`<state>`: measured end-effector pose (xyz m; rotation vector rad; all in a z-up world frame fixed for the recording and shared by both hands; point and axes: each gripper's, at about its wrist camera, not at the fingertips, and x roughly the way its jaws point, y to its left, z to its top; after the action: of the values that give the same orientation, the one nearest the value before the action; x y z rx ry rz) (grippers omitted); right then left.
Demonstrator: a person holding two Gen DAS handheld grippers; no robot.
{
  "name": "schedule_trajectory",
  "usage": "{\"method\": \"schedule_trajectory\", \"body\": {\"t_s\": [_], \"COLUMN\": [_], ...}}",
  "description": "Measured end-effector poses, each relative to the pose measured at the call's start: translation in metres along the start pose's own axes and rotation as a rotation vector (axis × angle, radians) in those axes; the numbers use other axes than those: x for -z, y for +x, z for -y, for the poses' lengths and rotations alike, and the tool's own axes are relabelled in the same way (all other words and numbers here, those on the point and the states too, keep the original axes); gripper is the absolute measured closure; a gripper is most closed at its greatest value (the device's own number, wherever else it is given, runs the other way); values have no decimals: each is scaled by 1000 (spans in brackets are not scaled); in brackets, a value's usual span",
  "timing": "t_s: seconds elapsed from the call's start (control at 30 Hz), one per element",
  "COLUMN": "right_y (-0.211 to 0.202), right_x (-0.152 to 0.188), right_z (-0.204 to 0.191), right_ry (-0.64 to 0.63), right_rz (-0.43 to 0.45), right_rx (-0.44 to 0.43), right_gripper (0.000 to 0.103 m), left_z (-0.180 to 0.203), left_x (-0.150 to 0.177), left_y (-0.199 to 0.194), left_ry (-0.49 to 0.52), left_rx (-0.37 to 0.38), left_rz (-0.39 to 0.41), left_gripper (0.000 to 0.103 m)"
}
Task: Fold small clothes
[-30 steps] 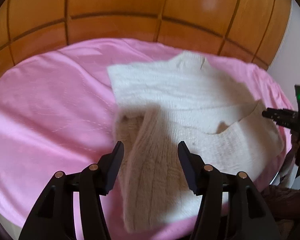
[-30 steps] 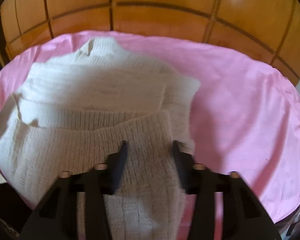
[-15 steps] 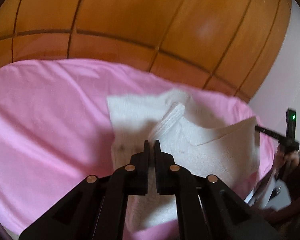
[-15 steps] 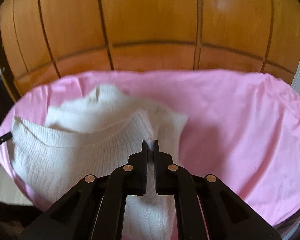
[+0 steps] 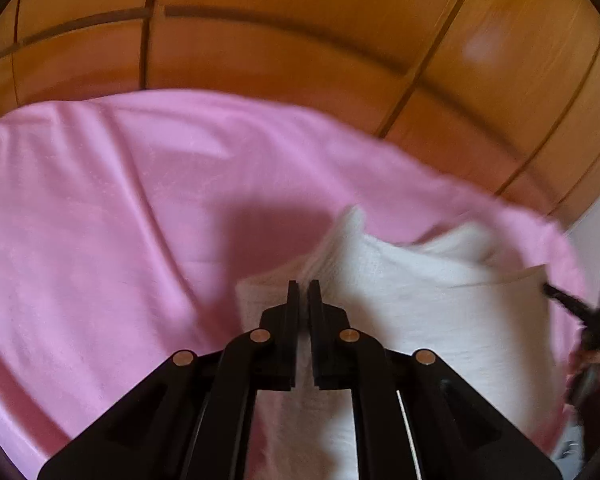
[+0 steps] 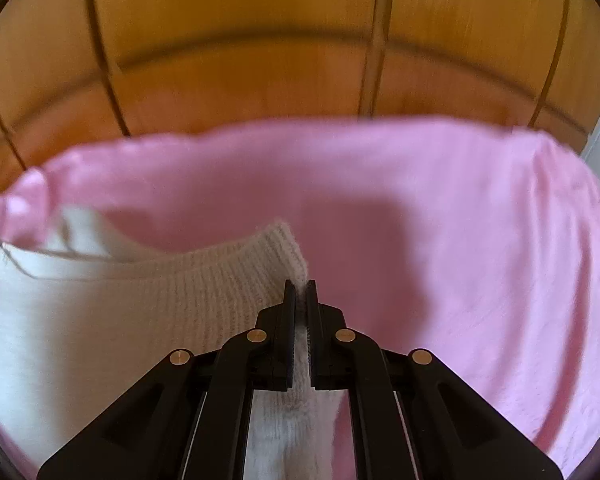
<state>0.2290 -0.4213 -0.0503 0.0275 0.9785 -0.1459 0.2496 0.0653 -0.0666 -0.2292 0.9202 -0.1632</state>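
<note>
Both black grippers, left gripper (image 5: 304, 287) and right gripper (image 6: 301, 286), are clamped on the ribbed hem of a fluffy cream knit sweater (image 6: 112, 304), lifted over a smooth pink sheet (image 6: 460, 264) below glossy orange wood panelling (image 6: 240, 40)

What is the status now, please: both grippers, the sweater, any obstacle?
Left hand-held gripper and right hand-held gripper shut on white knit sweater. Sweater edge lifted over pink sheet. Nothing in the way.
</note>
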Motion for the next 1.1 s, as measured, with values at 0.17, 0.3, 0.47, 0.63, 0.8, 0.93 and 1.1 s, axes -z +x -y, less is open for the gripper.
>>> {"method": "schedule_trajectory", "body": {"t_s": [0.17, 0.3, 0.47, 0.63, 0.8, 0.93, 1.1], "right_y": [-6, -46, -44, -6, -25, -43, -47], "right_x": [10, 12, 20, 30, 33, 23, 5], "right_z": [-7, -28, -90, -117, -118, -112, -118], "right_ry": [-8, -33, -131, -138, -158, -140, -137], "right_rz": [53, 141, 68, -38, 34, 121, 179], "right_rx": [-8, -129, -284, -264, -257, -263, -234], "right_gripper": [91, 55, 42, 88, 99, 99, 100], "left_z": [2, 35, 59, 69, 66, 68, 72], "left_x": [5, 14, 16, 29, 36, 23, 2], "left_y": [-26, -46, -6, 19, -11, -27, -19], "left_ry": [7, 151, 175, 170, 166, 145, 132], "left_rx": [-18, 128, 170, 150, 160, 161, 108], "left_rz": [81, 97, -22, -85, 18, 103, 136], "left_gripper": [85, 82, 66, 99, 100, 101, 101]}}
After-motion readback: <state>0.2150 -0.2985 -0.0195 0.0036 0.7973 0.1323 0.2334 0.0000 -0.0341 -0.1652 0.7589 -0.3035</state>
